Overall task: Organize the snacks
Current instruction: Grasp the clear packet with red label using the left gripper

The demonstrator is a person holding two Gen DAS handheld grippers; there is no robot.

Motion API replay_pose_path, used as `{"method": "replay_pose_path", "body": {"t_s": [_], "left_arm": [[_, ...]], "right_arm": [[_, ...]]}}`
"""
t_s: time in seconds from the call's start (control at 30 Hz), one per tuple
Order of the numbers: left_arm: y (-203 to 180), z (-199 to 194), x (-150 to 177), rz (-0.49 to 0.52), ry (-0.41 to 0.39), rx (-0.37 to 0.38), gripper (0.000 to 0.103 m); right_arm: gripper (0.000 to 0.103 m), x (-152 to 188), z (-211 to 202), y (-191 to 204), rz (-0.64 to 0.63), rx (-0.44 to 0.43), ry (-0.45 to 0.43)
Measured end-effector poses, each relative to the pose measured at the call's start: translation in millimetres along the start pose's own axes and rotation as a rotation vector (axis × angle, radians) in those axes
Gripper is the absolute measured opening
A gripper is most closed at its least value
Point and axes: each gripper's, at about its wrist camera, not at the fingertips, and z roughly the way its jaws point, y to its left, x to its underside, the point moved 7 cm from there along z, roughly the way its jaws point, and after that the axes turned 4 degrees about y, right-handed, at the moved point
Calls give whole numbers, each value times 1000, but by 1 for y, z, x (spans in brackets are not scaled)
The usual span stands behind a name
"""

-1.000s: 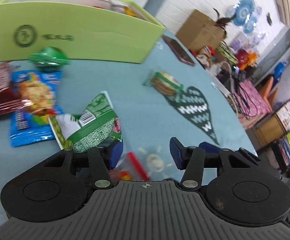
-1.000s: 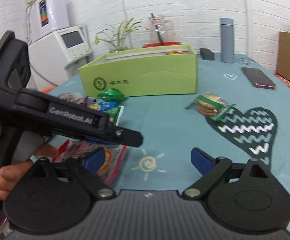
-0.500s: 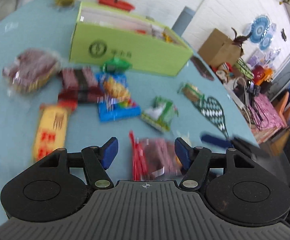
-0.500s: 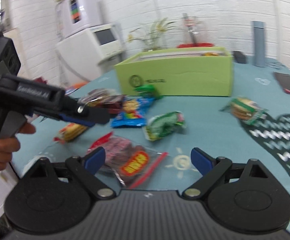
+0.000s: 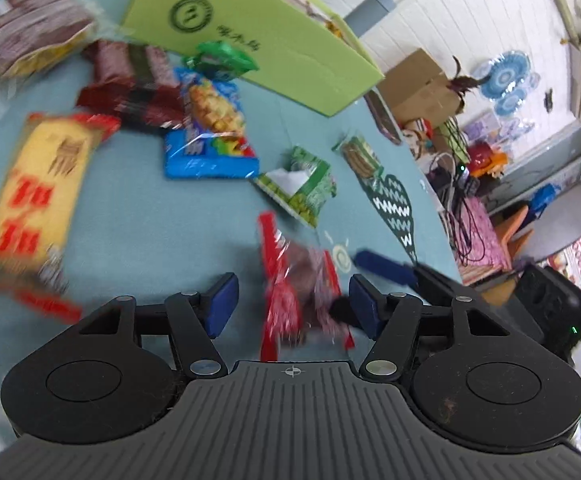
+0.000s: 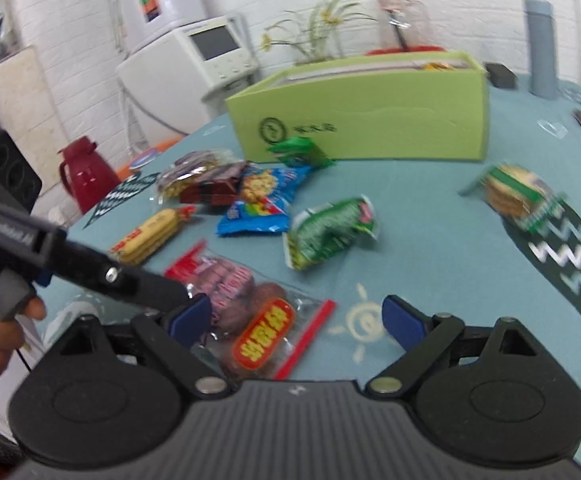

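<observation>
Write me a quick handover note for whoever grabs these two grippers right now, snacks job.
Left gripper: jaws just opened, empty, over the clear red-edged snack bag.
Right gripper: wide open, empty, close to the same bag.
Green box stands at the far side of the table; something yellow shows inside, the rest is hidden.
Loose on the cloth: yellow biscuit pack, dark red packs, blue pack, small green packet by the box, green pea bag, cracker pack.
Left to do: all of these are not yet boxed; the red-edged bag is nearest.
</observation>
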Motion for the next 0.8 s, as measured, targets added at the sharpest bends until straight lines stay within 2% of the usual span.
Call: {"method": "replay_pose_path", "body": {"t_s": [0.1,0.27,0.37,0.43,0.5,0.57,0.7,0.8], "left_arm": [[-14,22,-15,59,19,-7,44],[-46,60,-32,193,61,-39,32],[-59,66,-41,246,73,-53,33],[-60,53,-45,265,27,-67,42],[-54,34,-43,254,-22,-100,50],[-44,15,-35,217,-53,-127,51],[-28,2,-14,116,-36,-107,52],[-30,9,-3,107,-6,-78,55]], "right_arm": [[93,10,-13,0,37,-9,-12],[93,16,-30,-1,21,83,-34],[93,21,-39,-9,52,114,-51],[93,21,-43,-7,35,121,-55],[93,23,-42,0,-2,103,-46],[93,22,-37,9,-29,89,-37],[93,20,-20,27,-78,56,-27],[93,21,-6,38,-130,76,-8]]}}
